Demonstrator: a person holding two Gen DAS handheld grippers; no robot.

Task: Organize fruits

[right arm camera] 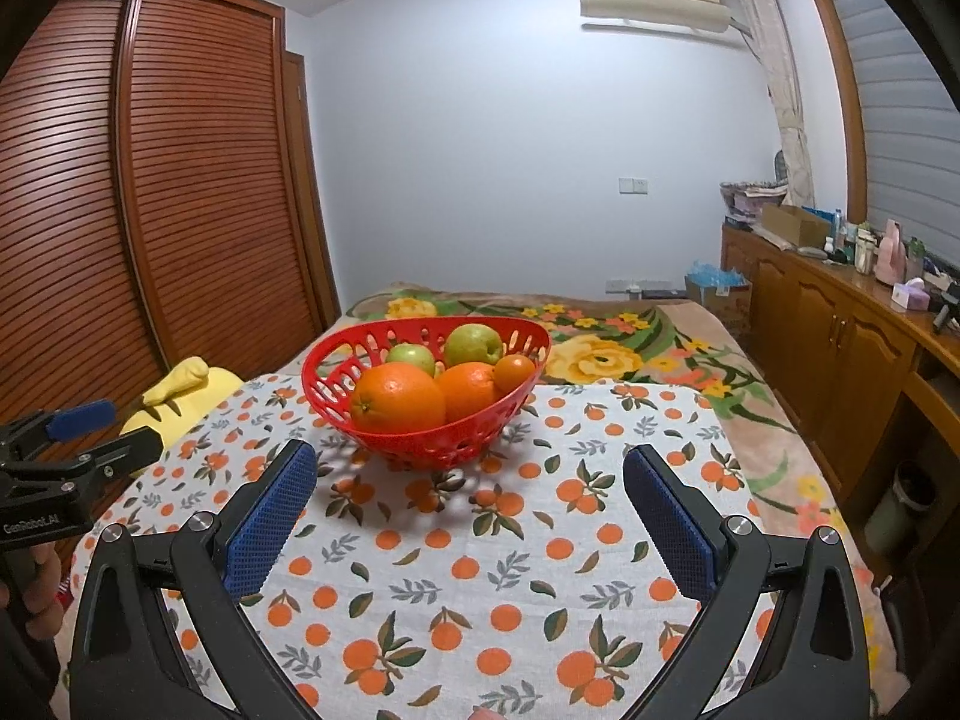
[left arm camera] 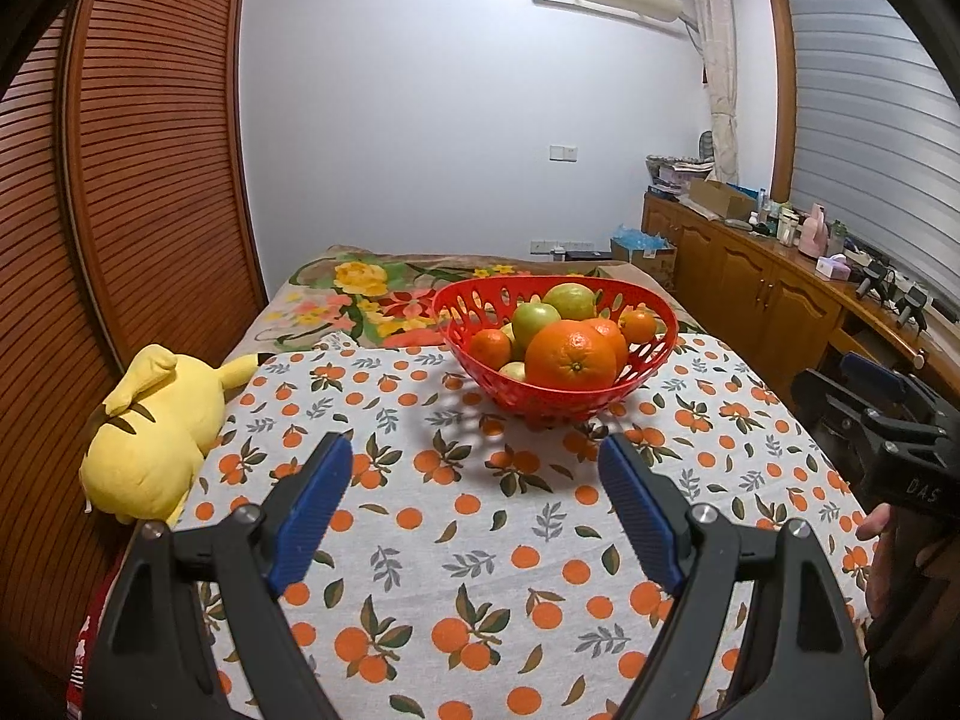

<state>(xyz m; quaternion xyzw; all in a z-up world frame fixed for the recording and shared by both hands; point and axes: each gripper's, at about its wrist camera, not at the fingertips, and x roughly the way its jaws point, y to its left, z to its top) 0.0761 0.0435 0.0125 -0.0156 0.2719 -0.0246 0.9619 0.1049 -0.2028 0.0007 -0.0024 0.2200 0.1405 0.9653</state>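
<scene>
The left black two-finger tool with blue ribbed pads (left arm camera: 477,450) is pointing forward and somewhat downward, its jaws standing wide apart with nothing between them. The right black two-finger tool with blue textured pads (right arm camera: 470,462) is angling the same way beside it, jaws likewise spread and empty. A hand (right arm camera: 33,594) is gripping the left tool's handle at the edge of the right view; in the left view fingertips (left arm camera: 873,525), seemingly curled, are showing under the right tool's body.

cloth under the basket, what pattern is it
The cloth is white, printed with oranges and leaves. It shows best in the right wrist view, under the red basket.
</scene>
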